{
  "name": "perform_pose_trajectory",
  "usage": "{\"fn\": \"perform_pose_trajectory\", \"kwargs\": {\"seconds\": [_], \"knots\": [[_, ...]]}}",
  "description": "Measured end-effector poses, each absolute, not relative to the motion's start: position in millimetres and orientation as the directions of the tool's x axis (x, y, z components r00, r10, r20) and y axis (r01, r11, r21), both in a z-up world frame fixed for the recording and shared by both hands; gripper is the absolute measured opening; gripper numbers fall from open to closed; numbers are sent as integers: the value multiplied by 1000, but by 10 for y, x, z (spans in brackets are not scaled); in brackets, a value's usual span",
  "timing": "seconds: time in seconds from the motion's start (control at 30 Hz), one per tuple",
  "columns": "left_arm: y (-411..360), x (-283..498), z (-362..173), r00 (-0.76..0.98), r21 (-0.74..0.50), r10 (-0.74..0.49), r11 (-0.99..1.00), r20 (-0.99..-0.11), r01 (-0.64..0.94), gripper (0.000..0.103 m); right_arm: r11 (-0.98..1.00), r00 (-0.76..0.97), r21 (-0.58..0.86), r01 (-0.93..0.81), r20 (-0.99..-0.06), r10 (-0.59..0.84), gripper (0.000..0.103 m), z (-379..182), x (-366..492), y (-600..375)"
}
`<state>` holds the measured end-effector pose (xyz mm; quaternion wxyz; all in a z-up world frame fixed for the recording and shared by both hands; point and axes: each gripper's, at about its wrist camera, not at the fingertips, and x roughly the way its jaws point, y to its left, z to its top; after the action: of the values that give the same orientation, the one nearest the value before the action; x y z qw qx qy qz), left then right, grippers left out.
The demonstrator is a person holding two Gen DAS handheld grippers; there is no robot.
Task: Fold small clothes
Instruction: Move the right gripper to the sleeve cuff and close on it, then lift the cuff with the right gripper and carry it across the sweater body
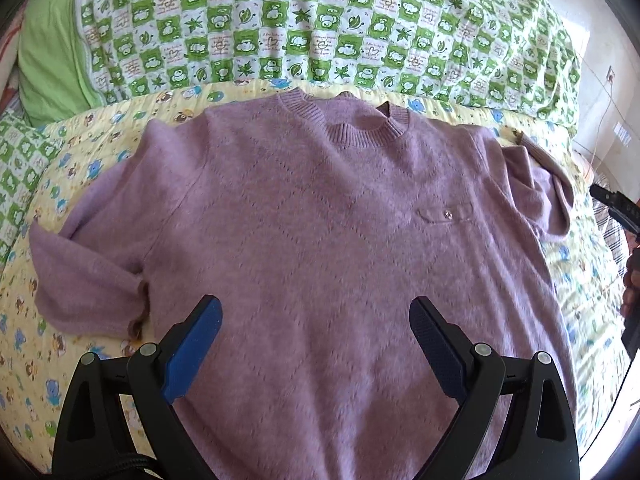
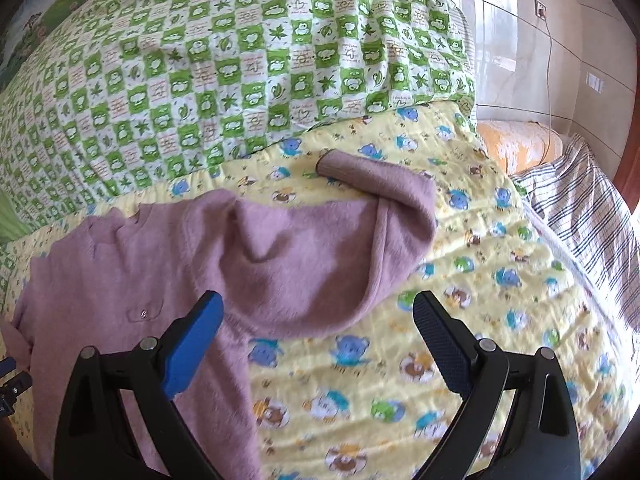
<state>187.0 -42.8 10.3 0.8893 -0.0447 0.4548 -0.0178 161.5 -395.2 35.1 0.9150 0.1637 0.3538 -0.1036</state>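
Note:
A mauve knitted sweater lies front up on a yellow cartoon-print quilt, neck away from me. Its left sleeve rests flat beside the body. The other sleeve is bunched in a loop, its cuff pointing toward the green quilt. My left gripper hovers open above the sweater's lower front, nothing between its blue pads. Over the lower edge of the bunched sleeve, my right gripper is open too, holding nothing. The sweater's hem is hidden under the left gripper.
A green-and-white checked quilt is heaped behind the sweater. A striped sheet and an orange pillow lie at the right, near a tiled wall with a hanging cable. A green pillow sits far left.

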Motion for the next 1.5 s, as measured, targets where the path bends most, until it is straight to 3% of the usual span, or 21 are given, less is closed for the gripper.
{"fn": "perform_pose_trajectory", "kwargs": {"seconds": [0.3, 0.7, 0.83, 0.93, 1.03, 1.17, 1.33, 1.5], "knots": [[-546, 2393, -173, 523, -78, -51, 996, -851, -30, 95, 931, 719, 197, 308, -689, -92, 95, 245, 2568, -4486], [-591, 2829, -424, 503, -84, -47, 995, -863, -52, 95, 984, 625, 6, 175, -774, -107, 71, -267, 3537, -4518], [-573, 2910, -528, 481, -77, -35, 995, -876, -68, 95, 981, 580, -54, 186, -800, -154, 52, -446, 3705, -4628], [-537, 2929, -539, 483, -88, -38, 993, -875, -81, 95, 977, 588, -5, 213, -798, -132, 18, -402, 3704, -4761], [-492, 2913, -541, 480, -93, -39, 992, -876, -88, 95, 974, 679, 154, 167, -734, -1, 14, -100, 3541, -4760], [-393, 2802, -464, 487, -110, -49, 989, -872, -98, 95, 943, 766, 327, -70, -588, 261, 14, 480, 3270, -4344], [-217, 2558, -332, 505, -145, -70, 983, -860, -111, 95, 785, 682, 469, -404, -417, 601, 14, 854, 3053, -3405], [16, 2311, -317, 499, -180, -88, 974, -862, -138, 95, 674, 528, 529, -515, -423, 736, 14, 519, 3078, -2249]]}}
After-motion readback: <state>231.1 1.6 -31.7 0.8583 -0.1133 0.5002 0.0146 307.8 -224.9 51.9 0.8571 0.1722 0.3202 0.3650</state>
